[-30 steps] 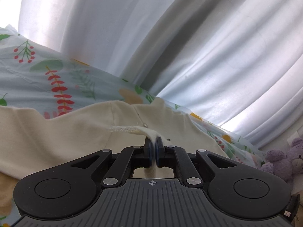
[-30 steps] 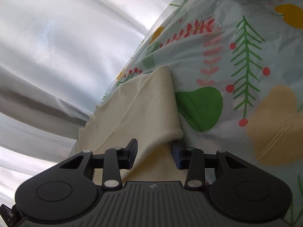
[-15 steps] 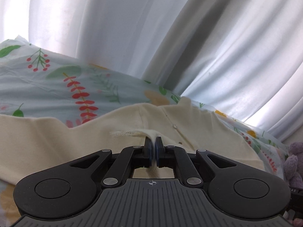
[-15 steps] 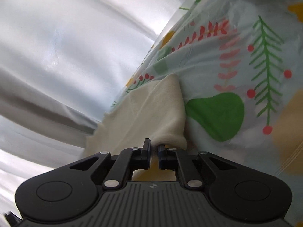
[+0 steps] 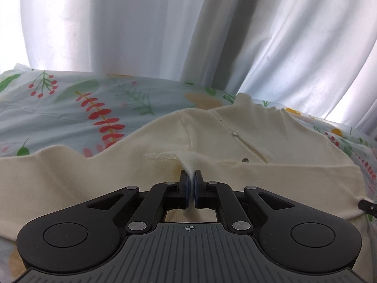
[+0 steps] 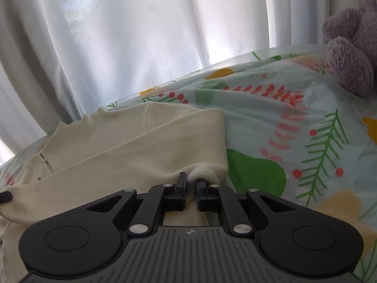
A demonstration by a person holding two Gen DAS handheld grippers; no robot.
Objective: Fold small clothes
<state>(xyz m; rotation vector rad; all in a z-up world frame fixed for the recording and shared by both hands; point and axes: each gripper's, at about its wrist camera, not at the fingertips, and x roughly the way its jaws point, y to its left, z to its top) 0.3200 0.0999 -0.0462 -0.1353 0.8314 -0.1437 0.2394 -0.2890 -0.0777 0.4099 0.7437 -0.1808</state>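
White curtains back a floral sheet (image 5: 70, 118) where a cream garment (image 5: 259, 146) lies mid-fold.
Left gripper (image 5: 190, 184) and right gripper (image 6: 191, 184), its jaws just closed, both pinch cloth; next likely comes carrying both edges across evenly.

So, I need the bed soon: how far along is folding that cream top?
Early. The cream top lies on the floral sheet, one flap already across. The left gripper and right gripper each pinch a bunch of its fabric. The remaining folds are still to do.
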